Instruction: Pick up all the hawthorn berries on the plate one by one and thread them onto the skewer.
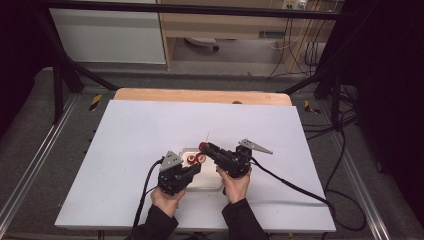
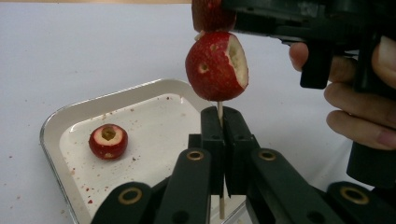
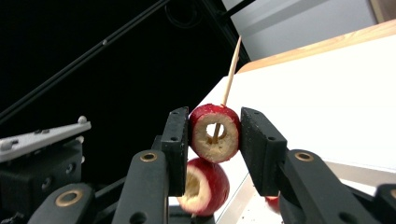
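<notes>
1. The wooden skewer [image 2: 220,114] stands nearly upright over the near right part of the white tray [image 2: 60,122], its lower end clamped between the closed jaws of the left gripper [image 2: 223,122].
2. One cored hawthorn fruit [image 2: 215,66] is already threaded and sits just above those jaws, with bare stick showing between fruit and jaws.
3. A second cored fruit [image 3: 215,133] is on the skewer right above the first. The right gripper [image 3: 215,135] grasps it by its sides, and the stick passes through the hollowed centre and pokes out beyond.
4. By my reading two fruits are on. The upper one probably still has to be pushed down against the lower one before the right gripper lets go.
5. At least one more cored fruit [image 2: 108,141] lies loose on the tray floor, toward its left side, well apart from the skewer. In my judgement it is the next to be picked up and threaded.
6. In the high view the tray [image 1: 212,186] sits near the middle of the white tabletop [image 1: 125,140], a little toward the near edge, largely covered by both grippers and hands.
7. Hard to tell:
   - whether the two threaded fruits touch;
   - how many loose fruits remain, since a red patch at the tray rim in the right gripper view is cut off by a jaw;
   - the skewer's bottom tip, which runs out of the frame's lower edge.
</notes>
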A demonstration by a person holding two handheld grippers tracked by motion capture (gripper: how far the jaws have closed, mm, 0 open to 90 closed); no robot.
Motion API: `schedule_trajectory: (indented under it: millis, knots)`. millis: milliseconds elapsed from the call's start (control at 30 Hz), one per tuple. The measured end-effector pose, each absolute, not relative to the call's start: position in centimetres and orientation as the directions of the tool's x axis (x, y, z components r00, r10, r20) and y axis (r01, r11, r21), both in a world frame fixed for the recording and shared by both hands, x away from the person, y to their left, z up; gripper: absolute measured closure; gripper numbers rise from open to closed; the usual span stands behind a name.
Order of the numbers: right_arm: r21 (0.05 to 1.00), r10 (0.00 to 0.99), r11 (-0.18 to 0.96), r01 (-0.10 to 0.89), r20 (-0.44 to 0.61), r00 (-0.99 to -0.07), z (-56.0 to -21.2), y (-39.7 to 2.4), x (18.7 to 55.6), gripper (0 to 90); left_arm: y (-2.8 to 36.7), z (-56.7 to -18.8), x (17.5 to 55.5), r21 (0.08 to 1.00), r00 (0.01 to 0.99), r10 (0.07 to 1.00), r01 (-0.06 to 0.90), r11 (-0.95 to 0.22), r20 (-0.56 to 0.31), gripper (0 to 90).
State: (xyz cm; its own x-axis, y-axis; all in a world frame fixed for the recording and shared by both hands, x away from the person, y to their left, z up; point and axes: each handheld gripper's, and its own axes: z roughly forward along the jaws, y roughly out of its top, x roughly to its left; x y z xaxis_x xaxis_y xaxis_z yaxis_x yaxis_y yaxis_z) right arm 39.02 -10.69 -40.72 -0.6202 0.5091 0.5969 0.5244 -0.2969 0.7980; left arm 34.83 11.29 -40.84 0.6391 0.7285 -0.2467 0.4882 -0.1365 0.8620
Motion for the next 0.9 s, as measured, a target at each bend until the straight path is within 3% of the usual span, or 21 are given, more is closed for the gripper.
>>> schedule_trajectory:
  millis: [333,633,900]
  knots:
    - [0.802,0.508,-0.271,0.532,0.589,-0.629,-41.0,-10.5,38.6,61.5,11.6,-40.9,34.8,0.864,0.653,0.721,0.479,-0.157,-0.231,88.2]
    - [0.863,0.592,-0.151,0.482,0.470,-0.655,-39.4,-12.7,38.6,35.3,14.4,-41.2,34.4,0.862,0.673,0.716,0.462,-0.210,-0.187,88.1]
    - [0.856,0.673,0.091,0.510,0.324,-0.665,-40.3,-13.7,38.8,17.8,17.1,-41.8,34.0,0.845,0.688,0.713,0.456,-0.280,-0.135,88.1]
